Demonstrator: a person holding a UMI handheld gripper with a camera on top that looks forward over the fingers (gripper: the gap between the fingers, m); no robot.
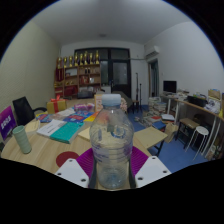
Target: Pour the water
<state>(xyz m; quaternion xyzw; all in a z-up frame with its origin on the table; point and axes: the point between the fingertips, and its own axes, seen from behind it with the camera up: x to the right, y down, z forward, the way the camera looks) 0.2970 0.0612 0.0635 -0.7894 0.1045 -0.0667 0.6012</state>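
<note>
Gripper (111,172) pinches clear ribbed plastic water bottle (111,135) at its lower body; thin walls likely flex, so squeeze gently.

I have one view only, from the camera riding on the gripper (112,172), looking forward along its two fingers, level across a cluttered table (40,145) toward the room's far wall; a water bottle (112,140) stands very near the lens
</note>
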